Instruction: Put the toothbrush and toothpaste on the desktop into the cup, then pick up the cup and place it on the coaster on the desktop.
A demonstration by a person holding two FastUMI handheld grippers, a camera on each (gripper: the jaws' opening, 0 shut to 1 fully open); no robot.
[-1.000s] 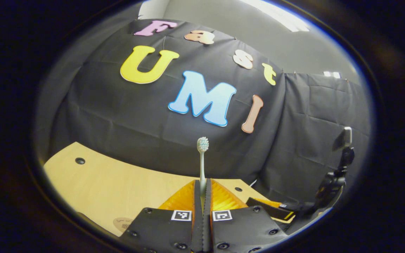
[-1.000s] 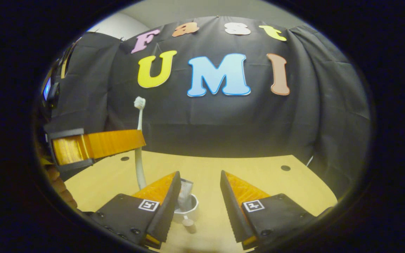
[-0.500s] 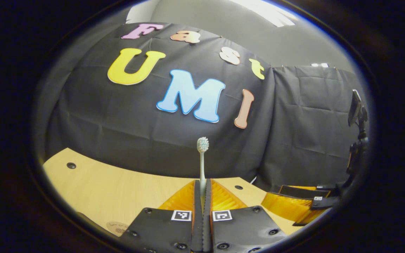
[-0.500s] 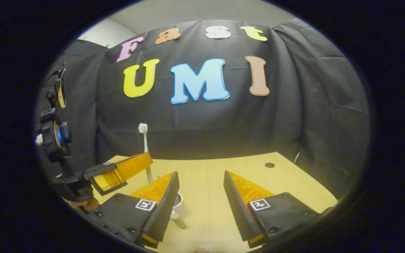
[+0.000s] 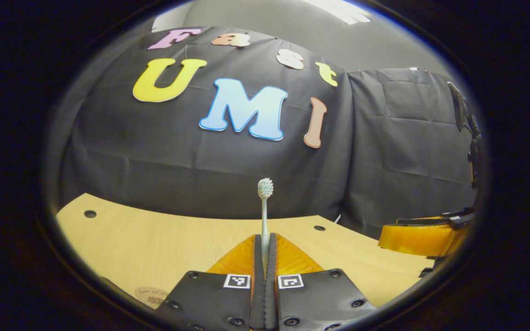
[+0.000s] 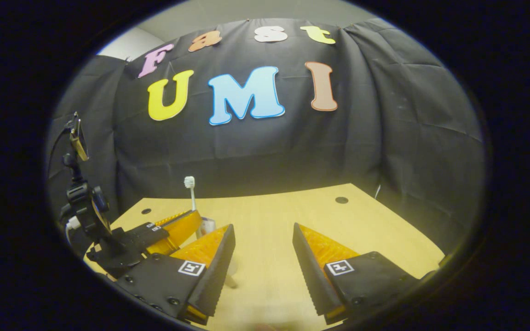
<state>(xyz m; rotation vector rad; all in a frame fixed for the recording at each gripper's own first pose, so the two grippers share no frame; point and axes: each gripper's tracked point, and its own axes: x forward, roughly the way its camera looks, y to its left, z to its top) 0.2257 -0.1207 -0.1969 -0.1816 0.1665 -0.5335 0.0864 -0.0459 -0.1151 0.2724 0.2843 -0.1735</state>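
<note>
My left gripper [image 5: 265, 236] is shut on a pale toothbrush [image 5: 265, 202], which stands upright out of the fingers with its bristled head on top. In the right gripper view this left gripper [image 6: 187, 223] sits low at the left, the toothbrush [image 6: 190, 186] rising from it. A pale toothpaste tube end [image 6: 207, 225] shows just beside it. My right gripper [image 6: 262, 234] is open above the table with nothing between its fingers. Its left finger hides most of the cup. A round coaster [image 5: 152, 294] lies at the lower left in the left gripper view.
The light wooden table [image 6: 269, 216] has small dark holes [image 6: 341, 200] near its back edge. Black cloth walls close in behind and to the sides. My right gripper [image 5: 417, 236] appears at the far right of the left gripper view. A camera mount [image 6: 78, 184] stands at the left.
The left gripper, still holding the toothbrush, has dropped lower in the right gripper view. The right gripper has drawn back from the cup and slid to the right edge of the left gripper view.
</note>
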